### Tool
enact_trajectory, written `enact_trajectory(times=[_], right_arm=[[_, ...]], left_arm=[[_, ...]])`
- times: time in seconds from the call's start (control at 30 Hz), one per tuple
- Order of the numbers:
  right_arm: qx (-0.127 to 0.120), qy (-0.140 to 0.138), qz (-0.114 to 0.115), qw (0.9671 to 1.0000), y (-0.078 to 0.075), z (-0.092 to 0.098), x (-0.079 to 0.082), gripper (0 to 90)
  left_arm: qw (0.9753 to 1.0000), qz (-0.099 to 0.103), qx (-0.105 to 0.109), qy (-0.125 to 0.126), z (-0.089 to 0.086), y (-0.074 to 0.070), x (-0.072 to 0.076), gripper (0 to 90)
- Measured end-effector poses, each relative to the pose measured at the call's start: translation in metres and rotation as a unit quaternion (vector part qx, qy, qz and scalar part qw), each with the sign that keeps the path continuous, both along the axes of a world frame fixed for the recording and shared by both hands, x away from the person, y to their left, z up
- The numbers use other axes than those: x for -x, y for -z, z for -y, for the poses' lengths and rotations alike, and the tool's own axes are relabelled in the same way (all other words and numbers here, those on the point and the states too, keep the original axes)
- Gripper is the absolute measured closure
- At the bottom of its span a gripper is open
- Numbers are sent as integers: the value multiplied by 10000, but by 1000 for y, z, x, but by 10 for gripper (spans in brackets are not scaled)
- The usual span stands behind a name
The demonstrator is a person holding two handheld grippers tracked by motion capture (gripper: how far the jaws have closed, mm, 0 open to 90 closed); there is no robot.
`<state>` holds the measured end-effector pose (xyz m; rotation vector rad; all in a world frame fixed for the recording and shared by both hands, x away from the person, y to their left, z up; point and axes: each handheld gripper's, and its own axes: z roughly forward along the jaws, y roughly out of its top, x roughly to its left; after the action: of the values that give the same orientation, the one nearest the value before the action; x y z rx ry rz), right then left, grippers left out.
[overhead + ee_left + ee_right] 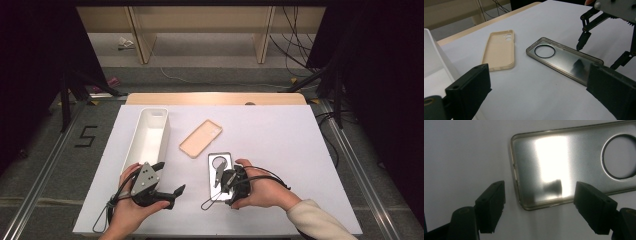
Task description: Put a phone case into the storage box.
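Grey translucent plastic phone case (pixel 220 175) lies flat on the white table (pixel 280 145), directly under your right gripper (pixel 539 202), whose jaws stand released around its end. You are approaching; next, lower and close on one edge. Left gripper (pixel 167 190) waits released.

The worktop (pixel 280 140) is white, with a wooden strip along its far edge. Three things lie directly on it — a white bin (pixel 148 135) at left, a beige phone case (pixel 200 138) mid-table, a clear phone case (pixel 220 172) nearer.
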<state>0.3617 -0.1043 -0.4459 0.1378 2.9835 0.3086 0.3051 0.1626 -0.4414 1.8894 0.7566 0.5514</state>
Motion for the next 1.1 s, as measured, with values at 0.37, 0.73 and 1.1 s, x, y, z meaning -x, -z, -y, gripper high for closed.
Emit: enact_trajectory(times=[0.37, 0.73, 1.1], right_arm=[[337, -118, -13, 9994, 5, -12, -2, 279], [462, -219, -49, 9987, 11, -22, -6, 313], [583, -360, -121, 9976, 11, -27, -6, 396]], left_arm=[[10000, -5, -1, 2, 0, 0, 0, 47], [10000, -8, 3, 6, 0, 0, 0, 47], [10000, -12, 6, 17, 0, 0, 0, 47]])
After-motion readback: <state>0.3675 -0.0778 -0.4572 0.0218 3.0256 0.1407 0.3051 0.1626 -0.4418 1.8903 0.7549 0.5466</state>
